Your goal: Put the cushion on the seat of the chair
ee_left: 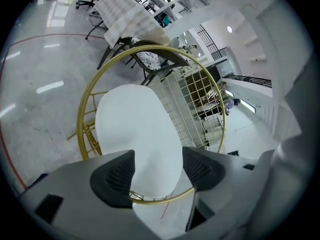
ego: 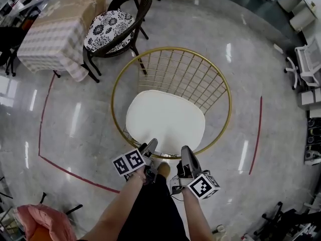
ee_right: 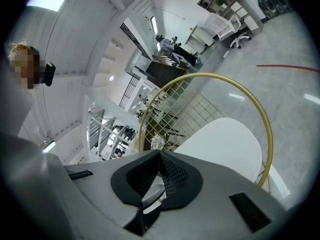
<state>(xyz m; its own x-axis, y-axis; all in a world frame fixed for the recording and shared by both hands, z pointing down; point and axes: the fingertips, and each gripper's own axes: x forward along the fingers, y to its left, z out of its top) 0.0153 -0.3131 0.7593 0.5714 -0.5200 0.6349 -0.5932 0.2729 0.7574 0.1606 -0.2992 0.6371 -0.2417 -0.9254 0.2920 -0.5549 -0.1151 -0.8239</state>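
A round white cushion (ego: pixel 165 119) lies on the seat of a gold wire chair (ego: pixel 229 104), just ahead of both grippers. My left gripper (ego: pixel 150 145) hovers at the chair's near rim. In the left gripper view its jaws (ee_left: pixel 159 171) stand apart with nothing between them, and the cushion (ee_left: pixel 135 129) and gold rim (ee_left: pixel 90 95) show beyond. My right gripper (ego: pixel 186 153) sits beside it, a little to the right. In the right gripper view it (ee_right: pixel 160 170) is shut with its pads together and empty, with the cushion (ee_right: pixel 220 144) and rim (ee_right: pixel 261 115) behind.
A black chair with a patterned seat pad (ego: pixel 108 29) stands behind the gold one, next to a table under a checked cloth (ego: pixel 60 29). Red lines (ego: pixel 258 134) mark the glossy floor. White office chairs (ego: pixel 308 59) are at the right edge, and a pink bundle (ego: pixel 45 222) lies bottom left.
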